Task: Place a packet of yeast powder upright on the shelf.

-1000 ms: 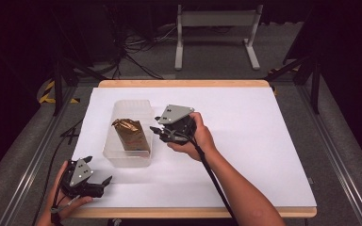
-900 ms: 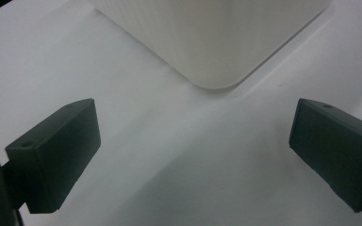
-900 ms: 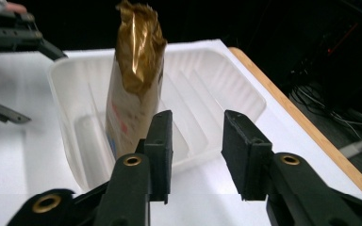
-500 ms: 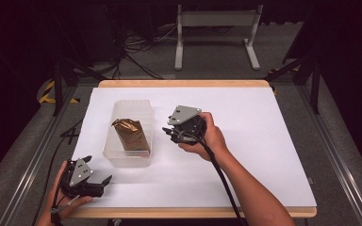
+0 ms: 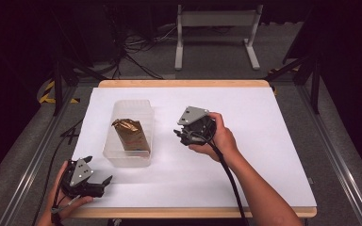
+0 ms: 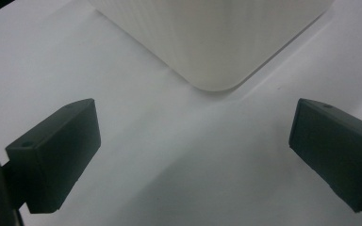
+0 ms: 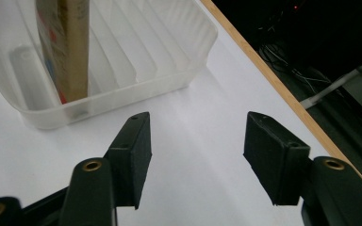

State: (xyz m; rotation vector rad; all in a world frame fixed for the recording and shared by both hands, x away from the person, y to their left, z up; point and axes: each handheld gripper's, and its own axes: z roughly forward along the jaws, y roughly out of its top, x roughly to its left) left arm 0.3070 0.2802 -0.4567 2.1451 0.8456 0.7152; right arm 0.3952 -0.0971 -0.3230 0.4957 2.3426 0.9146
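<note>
1 clear plastic tub [image 5: 128, 135] on white table [image 5: 264, 141], holding 1 upright brown packet [image 5: 131, 136]; right gripper [image 5: 183, 134] beside tub, jaws just opening, empty; left gripper [image 5: 101, 181] open, empty.

bench [image 5: 273, 141]: white top, light wood edge
bin [image 5: 143, 110]: clear, milky plastic with ribbed walls
packet [image 5: 131, 136]: shiny gold-brown, red and blue print low on one side
tongs: black, grey plates on top
floor [image 5: 339, 117]: grey
</note>
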